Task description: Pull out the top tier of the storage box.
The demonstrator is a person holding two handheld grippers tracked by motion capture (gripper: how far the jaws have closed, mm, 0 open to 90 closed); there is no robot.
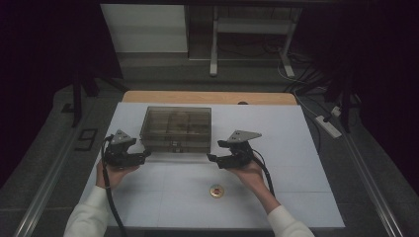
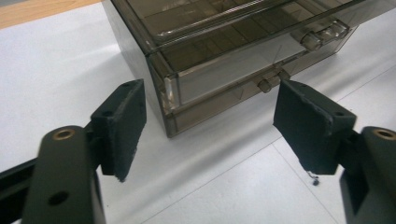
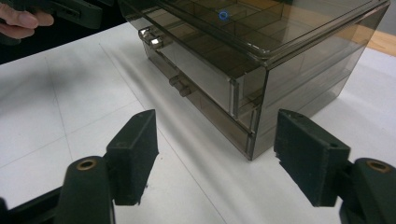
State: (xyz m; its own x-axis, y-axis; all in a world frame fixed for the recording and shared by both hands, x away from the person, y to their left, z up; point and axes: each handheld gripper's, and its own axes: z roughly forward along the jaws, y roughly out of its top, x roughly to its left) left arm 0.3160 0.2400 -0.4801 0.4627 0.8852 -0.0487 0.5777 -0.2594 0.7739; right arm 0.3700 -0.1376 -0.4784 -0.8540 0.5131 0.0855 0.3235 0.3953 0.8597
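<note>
Facing the person: drawer box (image 1: 176, 129), crosswise.

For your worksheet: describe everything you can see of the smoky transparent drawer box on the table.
The drawer box is smoky brown see-through plastic, rectangular, with a flat lid over divided compartments. Its front carries stacked shallow drawers with small knobs, all apparently closed. It stands upright on the white table sheet, towards the far side. Nothing touches it; a hand-held gripper waits open near each front corner.

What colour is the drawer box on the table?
The drawer box is see-through smoky brown-grey plastic, shown best in the right gripper view.
</note>
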